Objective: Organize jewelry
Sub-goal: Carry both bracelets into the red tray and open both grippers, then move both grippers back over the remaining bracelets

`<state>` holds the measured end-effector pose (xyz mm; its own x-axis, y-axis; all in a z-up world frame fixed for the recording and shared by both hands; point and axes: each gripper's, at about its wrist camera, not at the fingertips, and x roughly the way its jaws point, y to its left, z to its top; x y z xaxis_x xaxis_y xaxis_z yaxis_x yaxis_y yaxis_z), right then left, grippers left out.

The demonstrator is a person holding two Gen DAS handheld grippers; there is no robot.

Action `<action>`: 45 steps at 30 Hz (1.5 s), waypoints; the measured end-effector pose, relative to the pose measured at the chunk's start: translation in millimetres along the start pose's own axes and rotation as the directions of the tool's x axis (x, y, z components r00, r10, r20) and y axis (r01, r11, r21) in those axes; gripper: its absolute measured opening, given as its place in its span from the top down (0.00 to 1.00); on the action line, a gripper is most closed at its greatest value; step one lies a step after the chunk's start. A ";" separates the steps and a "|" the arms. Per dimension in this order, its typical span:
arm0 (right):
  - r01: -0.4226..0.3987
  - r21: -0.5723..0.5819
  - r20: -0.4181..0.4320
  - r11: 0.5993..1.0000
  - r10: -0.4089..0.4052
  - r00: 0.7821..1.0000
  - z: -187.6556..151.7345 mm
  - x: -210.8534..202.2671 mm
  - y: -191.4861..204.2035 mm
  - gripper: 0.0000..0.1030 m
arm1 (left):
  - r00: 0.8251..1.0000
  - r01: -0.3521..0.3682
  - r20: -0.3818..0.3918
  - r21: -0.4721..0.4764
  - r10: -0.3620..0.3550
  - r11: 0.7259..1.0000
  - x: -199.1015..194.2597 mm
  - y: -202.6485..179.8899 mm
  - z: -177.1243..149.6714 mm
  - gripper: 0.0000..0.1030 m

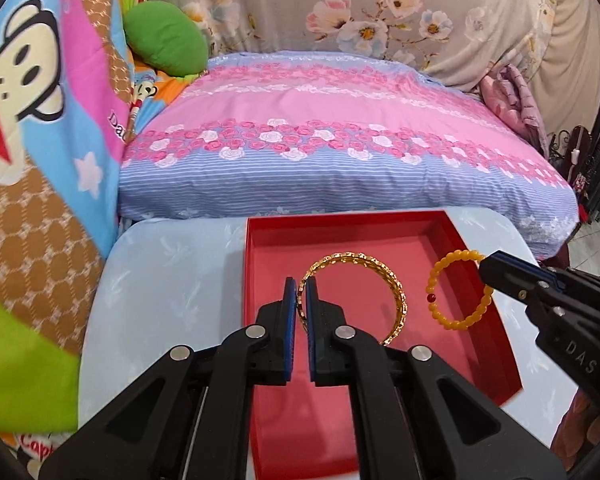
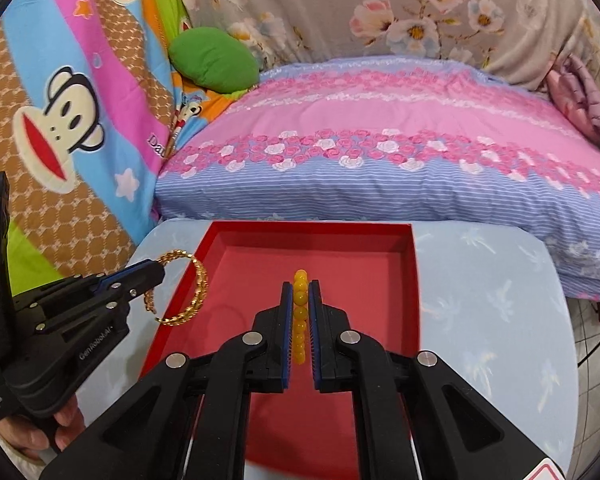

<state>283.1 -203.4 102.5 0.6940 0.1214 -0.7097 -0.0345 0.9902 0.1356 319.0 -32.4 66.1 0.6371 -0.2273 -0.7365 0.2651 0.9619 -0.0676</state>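
The left gripper [image 1: 301, 284] pinches the gold bangle [image 1: 396, 300] by its rim and the right gripper [image 2: 300, 286] pinches the yellow bead bracelet [image 2: 300, 300], both held above the red tray [image 2: 414, 280]. Thin grips could slip; beyond it, the bed [image 2: 380, 168].

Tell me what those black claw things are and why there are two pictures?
They are two grabbers, each with two fingers, and a person holds one in each hand. Each grabber has a small camera looking along its fingers, so you get one picture from each. The left gripper pinches a gold bangle. The right gripper pinches a bracelet of yellow beads. Both hang above an open red box, which looks empty inside. The box sits on a pale blue surface. Behind it lies a pink and blue flowered cushion. In the right picture you can see a hand holding the left grabber.
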 end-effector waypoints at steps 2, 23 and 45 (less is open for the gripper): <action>-0.008 0.009 -0.033 1.000 0.009 0.999 9.2 24.9 -5.3 0.93 | 1.000 -0.007 -0.024 0.006 0.007 1.000 24.1 -0.9 8.9 0.96; 0.186 -0.021 -0.171 0.982 -0.186 0.967 21.9 118.9 -37.1 0.75 | 0.986 -0.050 -0.159 -0.024 0.045 0.998 112.5 15.7 22.2 0.75; 0.106 -0.030 0.014 0.994 -0.105 0.994 -46.8 -63.8 6.5 0.59 | 0.998 -0.064 0.018 -0.011 0.065 0.998 -57.8 -6.2 -39.0 0.65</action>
<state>204.9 -201.4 116.3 0.7041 0.0153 -0.7100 0.0176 0.9991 0.0389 252.3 -19.2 82.9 0.6659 -0.1674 -0.7270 0.2156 0.9761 -0.0273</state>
